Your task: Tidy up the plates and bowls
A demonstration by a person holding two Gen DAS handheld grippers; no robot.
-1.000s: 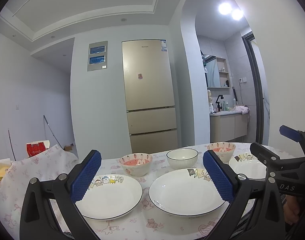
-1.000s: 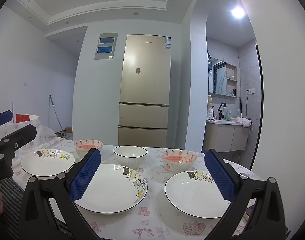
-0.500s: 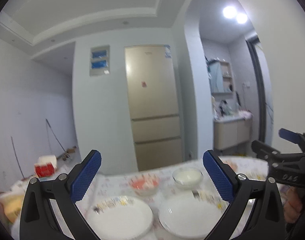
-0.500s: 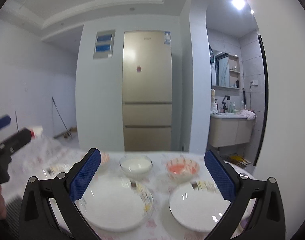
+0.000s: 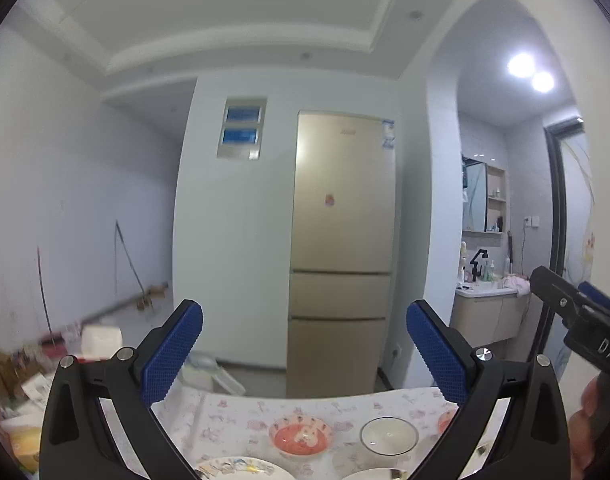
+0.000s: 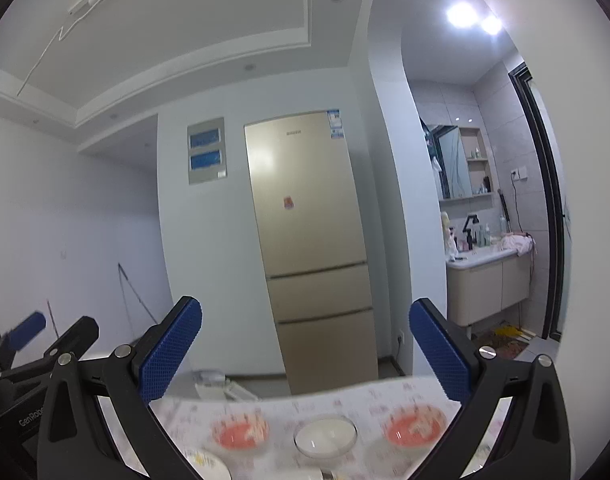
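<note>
My left gripper (image 5: 304,348) is open and empty, raised above the table. Below it a pink-lined bowl (image 5: 301,436) and a white bowl (image 5: 389,436) stand on the patterned tablecloth (image 5: 233,420). A white plate's rim (image 5: 237,470) shows at the bottom edge. My right gripper (image 6: 305,348) is open and empty, also raised. Below it stand a pink bowl (image 6: 241,430), the white bowl (image 6: 325,436) and a second pink bowl (image 6: 415,428). A plate edge (image 6: 205,464) shows at the lower left. The right gripper also shows at the right edge of the left wrist view (image 5: 581,320).
A gold fridge (image 5: 341,248) stands behind the table against the wall. A bathroom vanity (image 6: 489,280) lies through the arch at right. Boxes and clutter (image 5: 25,368) sit at the left. The left gripper shows in the right wrist view (image 6: 33,344).
Both grippers have tilted upward and lifted, so the plates and bowls have slid to the bottom of both views. Both stay open and empty.
</note>
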